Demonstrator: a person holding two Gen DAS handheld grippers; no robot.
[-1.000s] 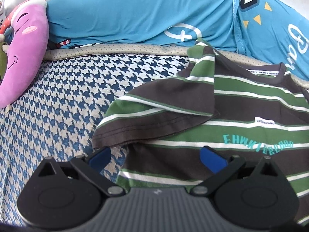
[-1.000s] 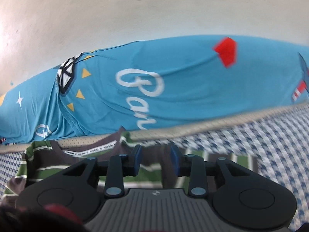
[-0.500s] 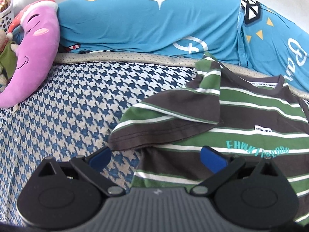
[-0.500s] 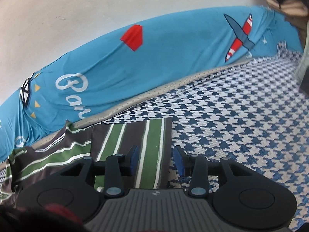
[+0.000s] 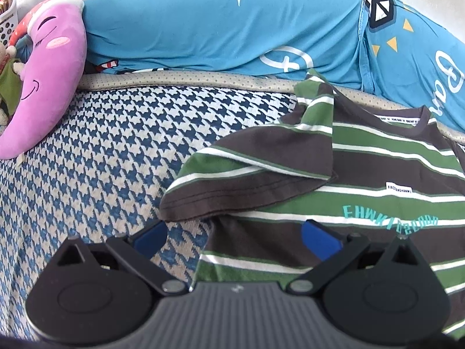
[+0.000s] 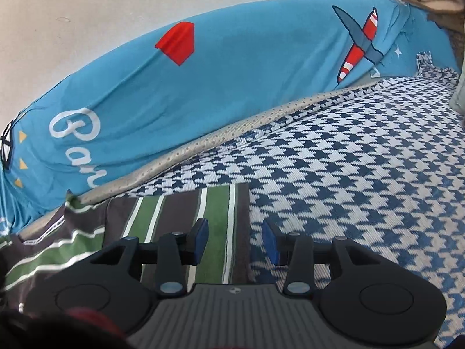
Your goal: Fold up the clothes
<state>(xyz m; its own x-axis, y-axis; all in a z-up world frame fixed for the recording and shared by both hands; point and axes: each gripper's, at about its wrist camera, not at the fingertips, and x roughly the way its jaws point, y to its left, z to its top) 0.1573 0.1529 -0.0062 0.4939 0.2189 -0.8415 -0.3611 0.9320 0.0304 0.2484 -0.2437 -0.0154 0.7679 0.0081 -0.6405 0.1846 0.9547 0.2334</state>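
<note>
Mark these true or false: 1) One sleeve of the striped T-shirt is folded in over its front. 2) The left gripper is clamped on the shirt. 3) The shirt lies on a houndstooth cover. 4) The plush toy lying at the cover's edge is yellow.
1) True: the sleeve lies folded over the striped T-shirt.
2) False: the left gripper is open, holding nothing.
3) True: it lies on the houndstooth cover.
4) False: the plush toy is pink.
</note>
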